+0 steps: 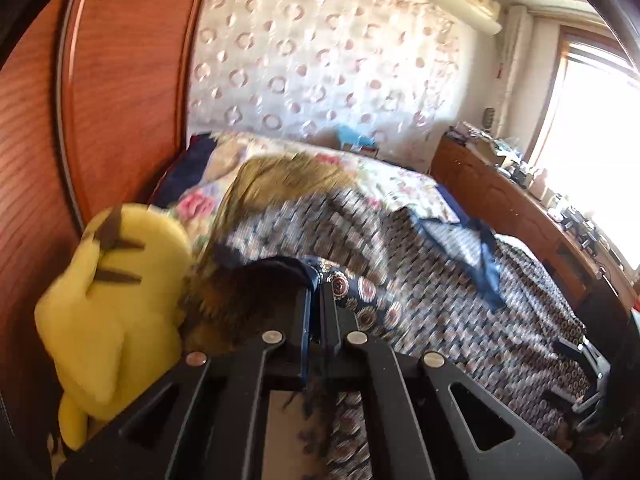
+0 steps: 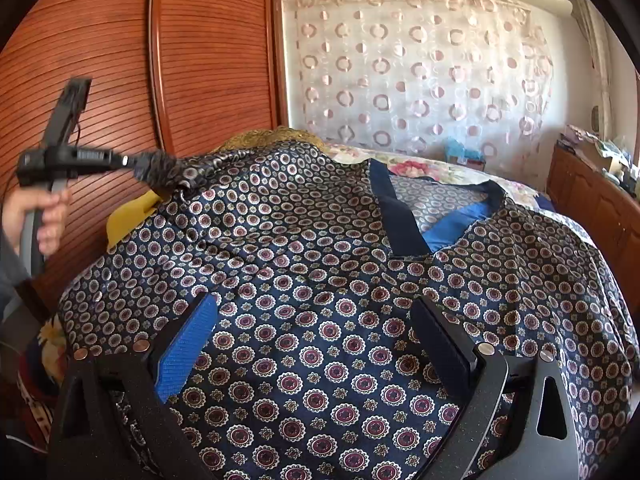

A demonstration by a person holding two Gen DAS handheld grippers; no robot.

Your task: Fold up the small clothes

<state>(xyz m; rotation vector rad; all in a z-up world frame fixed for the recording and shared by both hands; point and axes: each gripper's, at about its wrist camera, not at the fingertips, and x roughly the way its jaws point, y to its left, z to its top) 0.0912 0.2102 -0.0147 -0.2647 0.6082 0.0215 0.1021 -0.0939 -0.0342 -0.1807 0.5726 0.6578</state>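
A navy garment with a round medallion print lies spread over the bed, its dark blue neckband toward the far side. It also shows in the left wrist view, blurred. My left gripper is shut on an edge of this garment; in the right wrist view it holds a sleeve end lifted at the left. My right gripper is open just above the garment's near part, one finger pad blue, the other dark.
A yellow plush toy sits at the bed's left against a wooden wardrobe. An olive cloth and a floral bedspread lie beyond. A wooden dresser with clutter stands at the right, a curtain behind.
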